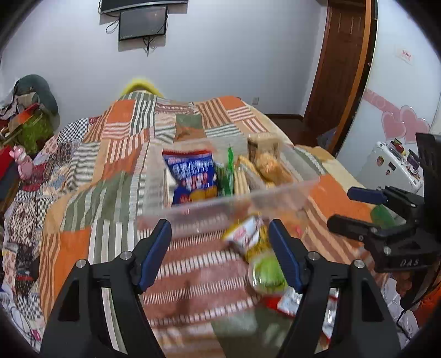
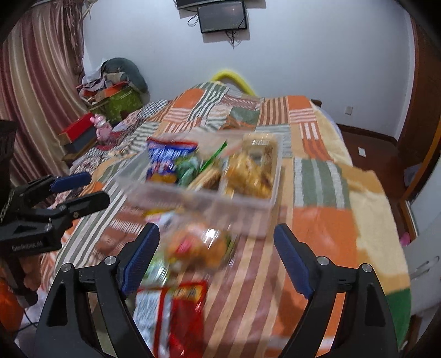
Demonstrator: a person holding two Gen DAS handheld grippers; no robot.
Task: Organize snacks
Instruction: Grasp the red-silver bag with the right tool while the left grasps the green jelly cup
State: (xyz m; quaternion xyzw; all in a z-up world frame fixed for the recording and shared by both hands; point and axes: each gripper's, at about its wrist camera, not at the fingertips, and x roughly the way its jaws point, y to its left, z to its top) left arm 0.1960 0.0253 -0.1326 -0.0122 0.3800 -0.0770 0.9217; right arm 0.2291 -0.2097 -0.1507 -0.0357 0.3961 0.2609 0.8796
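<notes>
A bedroom, pale wall ahead with a dark screen (image 2: pixel 222 17) mounted high, and under me a bed spread with a patchwork quilt (image 1: pixel 115 154) in orange, green and striped squares. I've got the clear plastic bin (image 1: pixel 286 192) sitting on the quilt near the middle of the bed — see-through walls, its contents blurred but readable: a blue snack bag (image 1: pixel 193 176) standing at its left side, green packets (image 1: pixel 224 176) beside that, and golden-brown baked pieces (image 2: pixel 248 173) filling the right part. Loose on the quilt just in front of the bin: a yellow-and-white packet (image 1: pixel 245 234), a green-topped cup (image 1: pixel 268 272) and, from the right wrist view, a clear pack of orange-brown snacks (image 2: pixel 198 247) and a red bag (image 2: pixel 184 311) nearest me.

My left gripper (image 1: pixel 220 247) has its jaws spread wide, nothing between them. My right gripper (image 2: pixel 215 253) is likewise spread, the clear pack lying in the gap but untouched — neither pad meets it.

Open quilt runs to the right of the bin toward the bed's edge; the left side is hemmed by a curtain (image 2: pixel 35 82) and piled clutter (image 2: pixel 115 91).
</notes>
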